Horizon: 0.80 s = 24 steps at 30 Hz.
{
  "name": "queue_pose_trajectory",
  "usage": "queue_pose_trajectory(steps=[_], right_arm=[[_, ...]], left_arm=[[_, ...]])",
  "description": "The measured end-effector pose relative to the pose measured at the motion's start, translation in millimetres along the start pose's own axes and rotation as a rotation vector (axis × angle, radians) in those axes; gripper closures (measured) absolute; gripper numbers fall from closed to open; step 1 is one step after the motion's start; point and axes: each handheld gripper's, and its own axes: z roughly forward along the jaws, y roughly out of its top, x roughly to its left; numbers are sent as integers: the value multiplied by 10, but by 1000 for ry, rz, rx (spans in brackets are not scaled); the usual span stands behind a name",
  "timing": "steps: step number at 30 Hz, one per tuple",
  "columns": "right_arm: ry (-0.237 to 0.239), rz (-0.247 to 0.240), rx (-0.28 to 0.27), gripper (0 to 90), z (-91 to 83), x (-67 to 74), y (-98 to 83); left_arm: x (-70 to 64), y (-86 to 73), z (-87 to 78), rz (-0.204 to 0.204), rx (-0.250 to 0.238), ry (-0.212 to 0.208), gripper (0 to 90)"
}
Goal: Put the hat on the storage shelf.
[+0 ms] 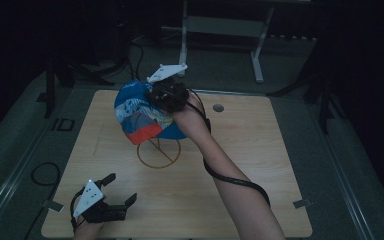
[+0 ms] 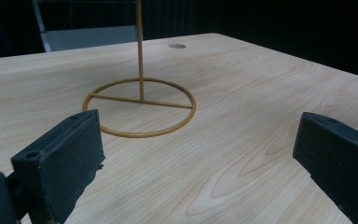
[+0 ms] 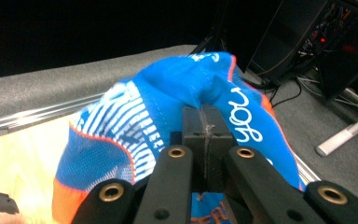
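Note:
A blue cap [image 1: 142, 115] with white print and an orange brim hangs over the middle of the wooden table [image 1: 260, 150], held up by my right gripper [image 1: 166, 95]. In the right gripper view the cap [image 3: 177, 102] bunches at the jaws of the right gripper [image 3: 207, 122], which are shut on its cloth. Under the cap stands a thin gold wire stand [image 1: 158, 151] with a ring base; the cap hides the top of its post. My left gripper [image 1: 121, 189] rests near the table's front left, open and empty. In its own view the left gripper [image 2: 196, 154] faces the stand [image 2: 140, 105].
A small round hole [image 1: 218, 107] sits in the table at the back right. A pale metal frame [image 1: 220, 30] stands on the floor behind the table. Cables lie on the floor at the left [image 1: 42, 172]. The surroundings are dark.

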Motion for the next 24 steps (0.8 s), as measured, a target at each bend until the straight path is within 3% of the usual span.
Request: queue_pose_trajectory(steps=[14, 16, 20, 24], right_arm=[[16, 64, 2, 900, -147, -153, -363], [27, 102, -10, 900, -173, -196, -457], [41, 124, -19, 900, -195, -229, -542], [50, 140, -29, 833, -196, -243, -606]], left_arm=[[-9, -20, 23, -1, 16, -11, 20], [-10, -26, 28, 0, 18, -14, 20], [-16, -33, 35, -2, 21, -18, 20], [-16, -37, 45, -2, 25, -19, 20]])
